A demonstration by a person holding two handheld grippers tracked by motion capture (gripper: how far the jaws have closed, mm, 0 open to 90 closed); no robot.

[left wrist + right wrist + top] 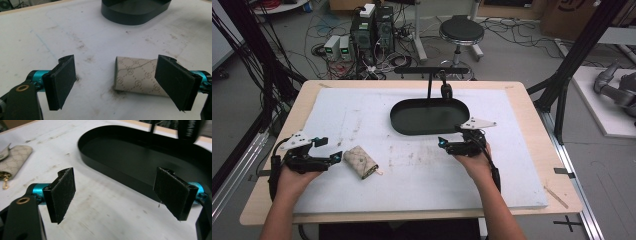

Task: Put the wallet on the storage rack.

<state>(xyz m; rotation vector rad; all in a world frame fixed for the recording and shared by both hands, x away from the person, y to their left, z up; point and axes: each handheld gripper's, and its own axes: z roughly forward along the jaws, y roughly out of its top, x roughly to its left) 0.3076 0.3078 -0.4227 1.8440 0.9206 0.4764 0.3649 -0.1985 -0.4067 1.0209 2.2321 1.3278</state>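
1. The left gripper (328, 149) sits at the lower left of the high view, held in the person's left hand (294, 177); its jaws are spread wide and hold nothing.
2. In the left gripper view, the left gripper (122, 83) has a small beige patterned pouch (140, 80) lying flat on the white table (75, 30), between the two pads but nearer the right one, whose pad overlaps the pouch's far end in the frame; whether it touches cannot be told.
3. In the high view the pouch (360, 161) lies just right of the left gripper, in the lower-left part of the table (512, 165), with a small gold clasp at its lower right end.
4. The right gripper (451, 143) is at centre frame in the high view, held in the right hand (476, 162), jaws spread and empty.
5. A black oval tray (402, 122) stands just above the right gripper in the high view; in the right gripper view the tray (120, 162) fills the upper right, its rim passing behind the right pad.
6. In the right gripper view the pouch (13, 161) lies at the left edge of the frame, well apart from the right gripper (117, 197).
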